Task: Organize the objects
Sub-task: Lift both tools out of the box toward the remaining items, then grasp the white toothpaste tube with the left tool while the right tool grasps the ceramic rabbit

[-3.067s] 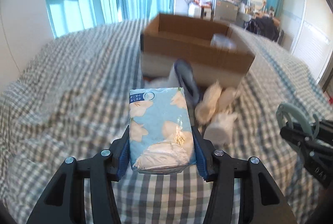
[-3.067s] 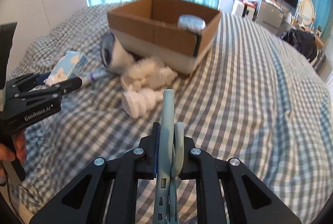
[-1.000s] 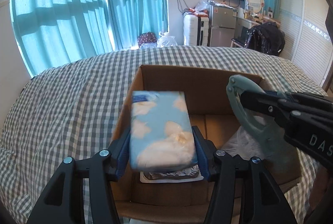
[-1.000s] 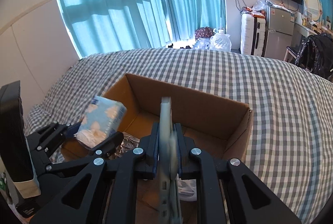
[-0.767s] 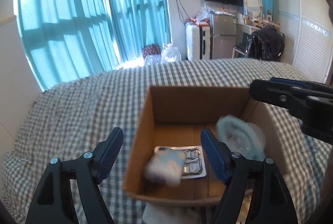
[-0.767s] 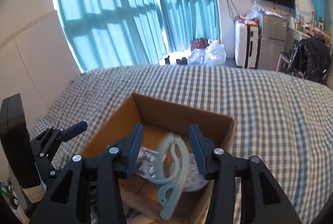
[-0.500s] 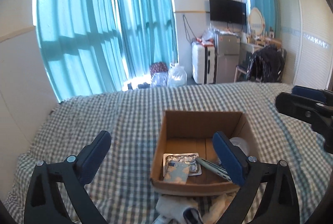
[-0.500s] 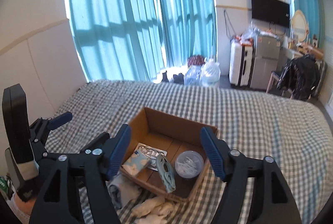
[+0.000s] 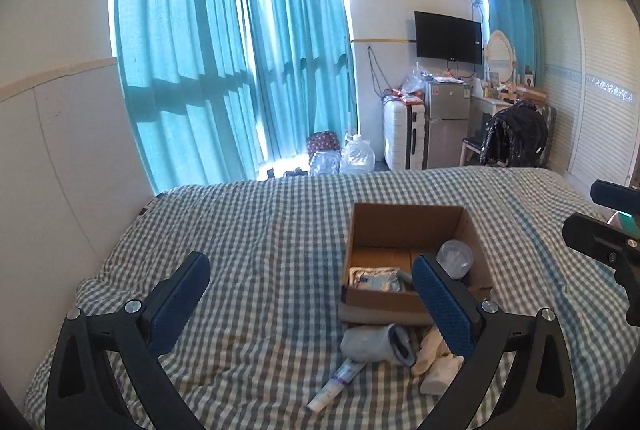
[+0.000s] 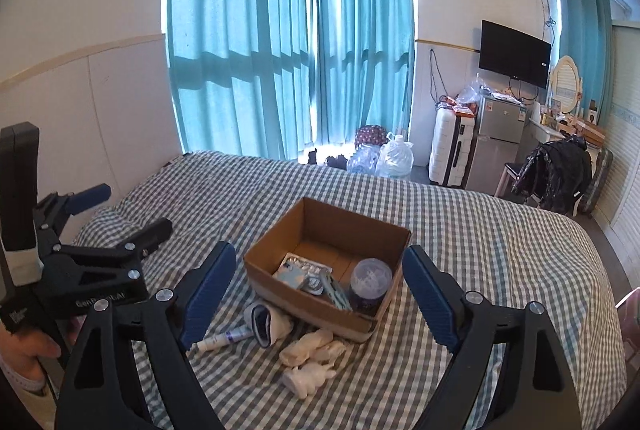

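A brown cardboard box [image 10: 280, 235] [image 9: 404, 218] stands on the checked bed. Inside lie the blue tissue pack [image 10: 291, 275], a foil packet [image 9: 370, 276], the pale green clip [image 10: 335, 292] and a clear round tub [image 10: 370, 280] [image 9: 454, 257]. In front of the box lie a rolled grey sock [image 9: 374, 344] [image 10: 266, 322], a white tube [image 9: 338, 384] [image 10: 224, 340] and white cloth pieces [image 10: 310, 360] [image 9: 436, 358]. My left gripper [image 9: 308, 304] is wide open and empty, held high above the bed. My right gripper [image 10: 316, 294] is wide open and empty, also well above the box.
The checked bed [image 9: 260, 230] fills the foreground. Teal curtains [image 9: 240, 70] cover the window behind. A suitcase, small fridge [image 9: 446, 122], TV and a chair with a black coat [image 9: 514, 134] stand at the far right wall.
Both grippers opened over the box and dropped the tissue pack and the green clip into it. Both have since pulled back and up, away from the box.
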Available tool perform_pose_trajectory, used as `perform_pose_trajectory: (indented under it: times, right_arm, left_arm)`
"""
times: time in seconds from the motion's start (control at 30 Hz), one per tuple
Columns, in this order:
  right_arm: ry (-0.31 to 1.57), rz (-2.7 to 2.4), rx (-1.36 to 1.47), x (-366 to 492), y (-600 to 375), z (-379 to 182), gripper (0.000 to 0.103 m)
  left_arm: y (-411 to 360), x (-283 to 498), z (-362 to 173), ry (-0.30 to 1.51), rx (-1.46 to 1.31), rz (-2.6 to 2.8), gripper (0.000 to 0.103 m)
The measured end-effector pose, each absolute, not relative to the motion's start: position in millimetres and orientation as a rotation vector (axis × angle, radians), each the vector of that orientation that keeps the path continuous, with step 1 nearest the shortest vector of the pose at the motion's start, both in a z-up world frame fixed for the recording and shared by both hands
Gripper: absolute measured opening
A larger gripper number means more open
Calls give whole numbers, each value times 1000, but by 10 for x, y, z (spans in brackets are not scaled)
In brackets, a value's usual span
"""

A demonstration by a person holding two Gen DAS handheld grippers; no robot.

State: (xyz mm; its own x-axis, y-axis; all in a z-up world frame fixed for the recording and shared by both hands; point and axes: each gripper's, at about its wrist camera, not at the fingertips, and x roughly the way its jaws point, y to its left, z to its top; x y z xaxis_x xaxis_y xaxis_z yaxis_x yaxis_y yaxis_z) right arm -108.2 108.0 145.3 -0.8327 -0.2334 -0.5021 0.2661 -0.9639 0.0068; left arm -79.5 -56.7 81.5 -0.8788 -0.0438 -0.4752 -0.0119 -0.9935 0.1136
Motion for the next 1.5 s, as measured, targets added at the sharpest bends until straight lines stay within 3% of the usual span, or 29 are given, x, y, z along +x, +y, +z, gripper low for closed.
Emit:
perform_pose_trajectory:
  times: [0.17,0.6,0.9,1.0,1.07,1.13,1.17,1.23,1.37,1.5]
  right_arm:
    - [134,-2781,828,-1015,990,1062,86]
    - [141,-2657,1266,-1496,882,-602,86]
    - [96,-2551,1383,-1741,875,-1209,85]
    - [143,-2530,1406,-1740,844,-1324,85]
    - [150,-2510,1415,-1720,852,-1390,85]
    - [153,-2501,1425,-1703,880,-1429,76]
    - [147,-2485,1422,-1690,892,-1430,65]
    - [150,-2471,1418,-1656,911,-1406,65]
    - [155,-2462,1400,-1546,943,-1349,65]
    - [161,-2471,1379,-1432,1029,-1263,65]
  left_arm:
    - [-742,-747,491,-153,824,-2983,103]
    - [-814,-1157,-1089,-117,1191,-2851,103]
    - [-689,-1349,-1630,-131,1394,-2832,102]
    - [-565,-1400,-1707,-190,1430,-2842,90]
    - [-492,-1417,-1756,-195,1466,-2860,77]
    - [-437,-1416,-1804,-208,1496,-2867,68]
    - [-416,-1398,-1804,-221,1499,-2871,59]
    - [-392,-1341,-1778,-192,1518,-2905,42]
    - [-385,-1198,-1740,-183,1539,-2893,30]
    - [-390,-1003,-1661,-179,1562,-2868,25]
